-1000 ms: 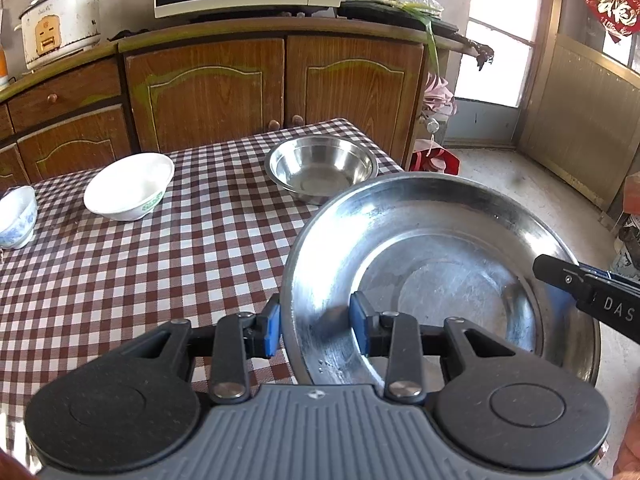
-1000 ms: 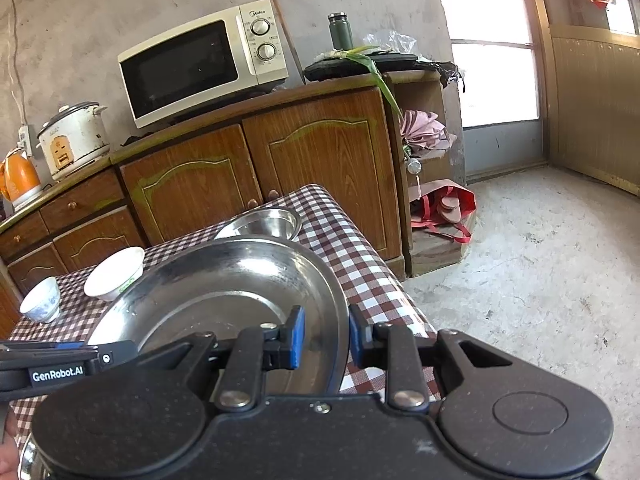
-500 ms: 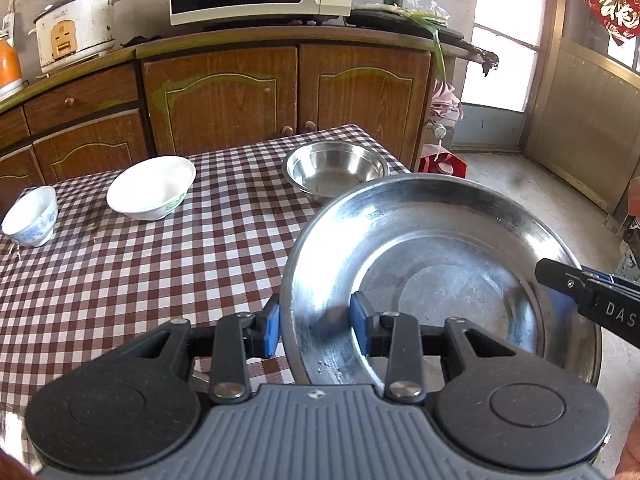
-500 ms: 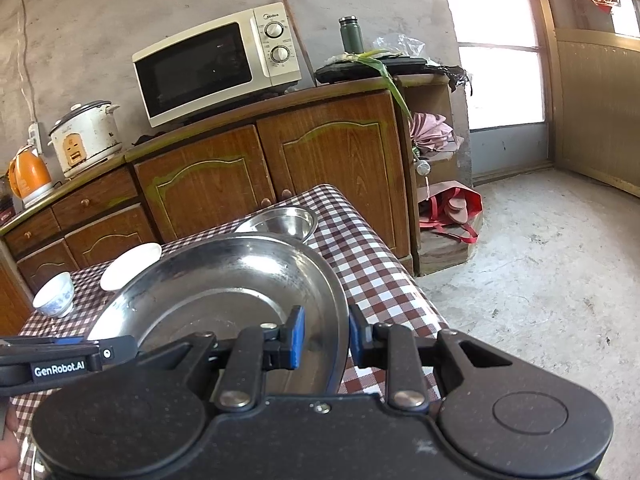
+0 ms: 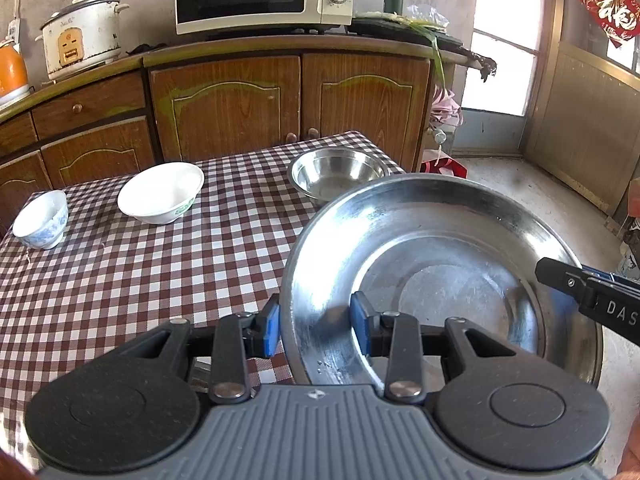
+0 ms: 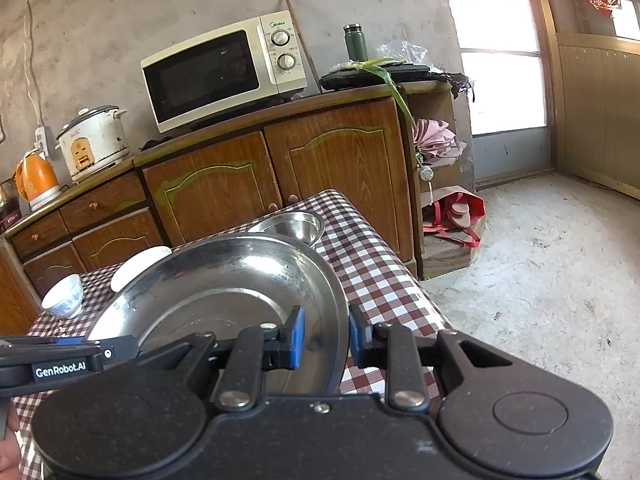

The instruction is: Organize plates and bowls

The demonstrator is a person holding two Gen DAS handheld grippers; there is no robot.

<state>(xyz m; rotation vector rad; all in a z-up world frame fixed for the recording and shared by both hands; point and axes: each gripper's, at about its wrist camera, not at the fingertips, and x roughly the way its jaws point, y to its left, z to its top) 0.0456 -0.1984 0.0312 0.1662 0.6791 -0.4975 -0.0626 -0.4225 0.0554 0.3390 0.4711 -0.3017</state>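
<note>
One steel plate (image 5: 440, 264) pinched by both grippers' fingers, left gripper (image 5: 316, 330), right gripper (image 6: 325, 342), one steel bowl (image 5: 338, 174), two white bowls (image 5: 162, 192)

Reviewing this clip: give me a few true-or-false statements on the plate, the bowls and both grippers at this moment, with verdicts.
1. Both grippers straddle the rim of the large steel plate. True: left gripper, right gripper.
2. The steel bowl is stacked inside the white bowl. False: they sit apart on the checkered tablecloth.
3. The small blue-patterned bowl stands upright. True.
4. The plate holds food. False: it shows only bare metal.
</note>
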